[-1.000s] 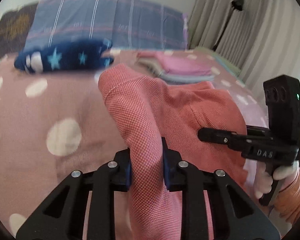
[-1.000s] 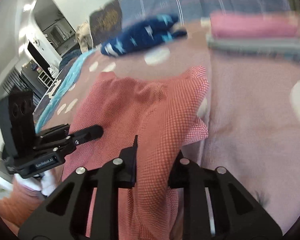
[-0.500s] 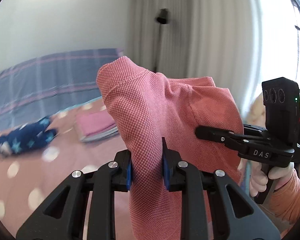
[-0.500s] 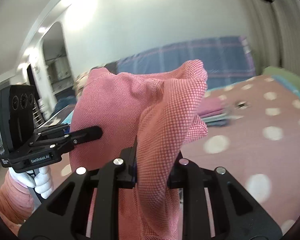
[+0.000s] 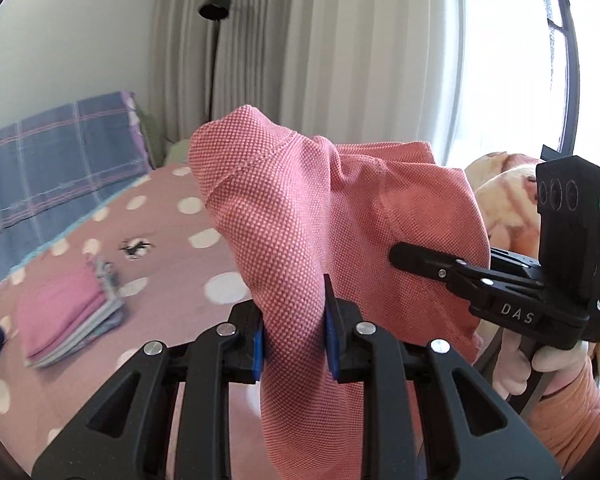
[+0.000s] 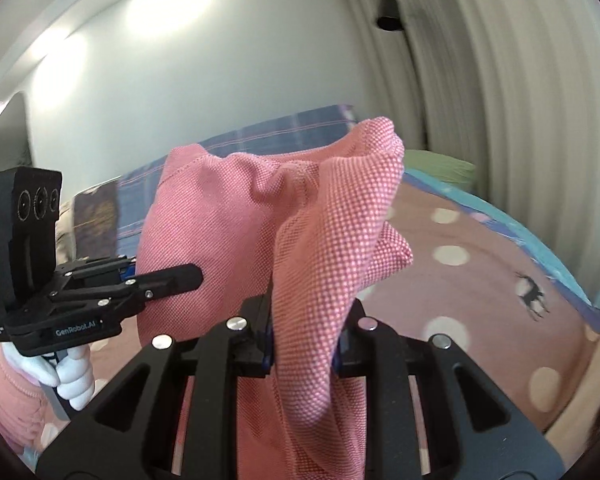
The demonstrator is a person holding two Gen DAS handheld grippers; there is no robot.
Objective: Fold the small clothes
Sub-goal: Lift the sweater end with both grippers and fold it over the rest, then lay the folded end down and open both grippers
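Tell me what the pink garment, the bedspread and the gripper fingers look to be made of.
Pink garment: knitted fabric, probably cotton piqué, matte; a fine dotted weave and a stitched hem show.
Bedspread: soft woven cloth, matte mauve with printed white dots; the fibre is unclear.
Left gripper fingers: rigid black plastic or metal, semi-matte, with silver screws and blue pads, likely rubber.

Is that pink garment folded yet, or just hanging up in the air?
Hanging, not folded. The pink garment droops bunched between the left gripper and right gripper, both pinching it above the bed.
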